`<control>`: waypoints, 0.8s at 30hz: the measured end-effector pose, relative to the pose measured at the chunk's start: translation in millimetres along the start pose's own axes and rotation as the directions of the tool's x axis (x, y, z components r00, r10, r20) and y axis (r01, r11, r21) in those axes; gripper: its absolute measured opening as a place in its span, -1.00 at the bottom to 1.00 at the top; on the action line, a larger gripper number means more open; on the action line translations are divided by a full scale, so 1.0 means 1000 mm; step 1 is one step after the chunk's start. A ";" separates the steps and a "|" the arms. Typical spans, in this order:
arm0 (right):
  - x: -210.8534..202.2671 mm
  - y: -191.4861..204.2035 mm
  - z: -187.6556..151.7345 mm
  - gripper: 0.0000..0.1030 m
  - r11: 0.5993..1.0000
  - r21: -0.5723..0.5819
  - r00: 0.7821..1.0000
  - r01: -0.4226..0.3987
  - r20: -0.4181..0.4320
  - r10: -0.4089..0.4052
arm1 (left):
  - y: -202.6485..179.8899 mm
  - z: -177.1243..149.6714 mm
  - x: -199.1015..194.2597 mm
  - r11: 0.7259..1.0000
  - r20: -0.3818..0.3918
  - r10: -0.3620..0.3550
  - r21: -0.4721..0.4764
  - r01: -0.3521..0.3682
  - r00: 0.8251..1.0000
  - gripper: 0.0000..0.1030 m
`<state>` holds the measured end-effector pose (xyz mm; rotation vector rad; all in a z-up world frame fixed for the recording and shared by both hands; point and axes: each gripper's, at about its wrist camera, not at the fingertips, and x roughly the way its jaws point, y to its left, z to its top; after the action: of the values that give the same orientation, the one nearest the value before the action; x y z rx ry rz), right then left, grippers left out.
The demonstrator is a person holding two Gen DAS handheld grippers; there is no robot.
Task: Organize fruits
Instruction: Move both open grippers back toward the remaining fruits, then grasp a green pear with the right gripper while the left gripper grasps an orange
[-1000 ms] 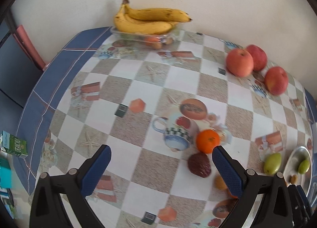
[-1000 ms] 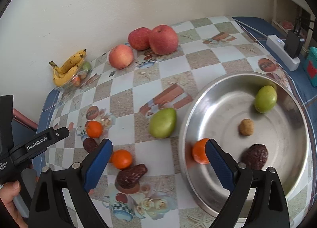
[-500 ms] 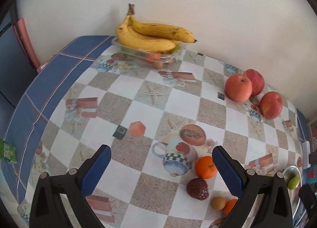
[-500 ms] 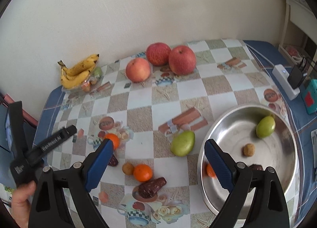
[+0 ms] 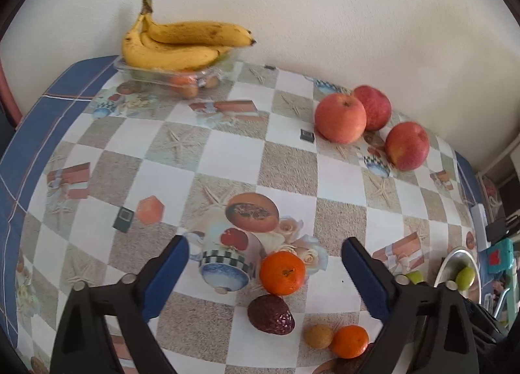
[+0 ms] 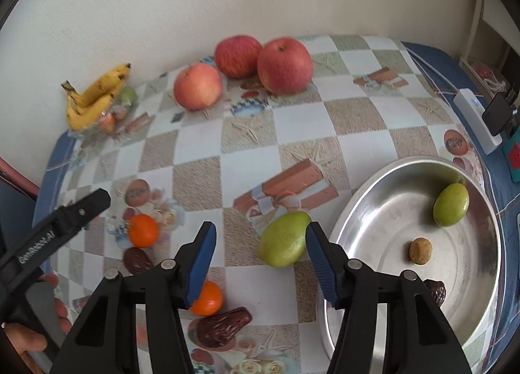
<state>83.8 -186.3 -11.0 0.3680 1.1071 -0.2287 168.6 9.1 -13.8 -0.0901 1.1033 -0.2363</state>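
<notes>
My left gripper [image 5: 265,276] is open and empty, with an orange tangerine [image 5: 282,272] between its fingers and a dark date [image 5: 271,314] just below. A small brown fruit [image 5: 318,336] and a second tangerine [image 5: 349,341] lie nearer. My right gripper [image 6: 260,257] is open and empty, its right finger beside a green fruit [image 6: 283,239] on the tablecloth. The steel bowl [image 6: 364,198] to the right holds a green fruit [image 6: 451,204], a small brown fruit [image 6: 420,251] and a dark date [image 6: 435,289]. A tangerine [image 6: 208,299] and a date [image 6: 221,328] lie under the right gripper.
Three red apples [image 5: 339,118] sit at the back by the wall. Bananas [image 5: 175,45] rest on a clear dish [image 5: 169,76] at the back left. A white power strip [image 6: 476,120] and phone lie at the right table edge. The left gripper body [image 6: 55,231] shows in the right wrist view.
Both grippers have moved forward and down toward the table. The left one now frames the tangerine. The right one has narrowed its opening and come beside the green fruit outside the bowl.
</notes>
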 end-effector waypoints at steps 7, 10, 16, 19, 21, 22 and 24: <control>0.026 -0.004 -0.009 0.02 0.998 -0.032 0.997 0.056 -0.047 -0.058 | -0.007 -0.013 0.032 1.000 -0.079 0.001 0.015 0.000 0.997 0.55; 0.030 -0.002 -0.010 0.00 0.996 -0.050 0.995 0.078 -0.051 -0.080 | -0.006 -0.018 0.041 1.000 -0.104 0.007 0.004 -0.006 0.995 0.48; 0.032 0.003 -0.010 -0.02 0.988 -0.090 0.991 0.122 -0.041 -0.126 | -0.003 -0.020 0.047 1.000 -0.123 -0.003 -0.019 0.001 0.992 0.19; 0.033 0.006 -0.010 -0.05 0.984 -0.108 0.989 0.142 -0.035 -0.147 | -0.005 -0.020 0.046 1.000 -0.121 -0.025 -0.015 0.023 0.992 -0.02; 0.033 0.006 -0.010 -0.13 0.980 -0.119 0.986 0.162 -0.029 -0.166 | -0.008 -0.019 0.045 0.999 -0.121 -0.040 -0.007 0.039 0.992 -0.18; 0.034 0.006 -0.010 -0.14 0.979 -0.120 0.986 0.163 -0.027 -0.167 | -0.010 -0.019 0.044 0.999 -0.121 -0.032 0.000 0.033 0.992 -0.19; 0.033 0.006 -0.010 -0.14 0.980 -0.119 0.986 0.160 -0.026 -0.164 | -0.011 -0.019 0.044 1.000 -0.120 -0.027 0.010 0.028 0.992 -0.19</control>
<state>91.9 -177.0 -43.9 0.1779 1.1809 -0.3011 168.7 -10.6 -58.8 -0.0815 1.2206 -0.2754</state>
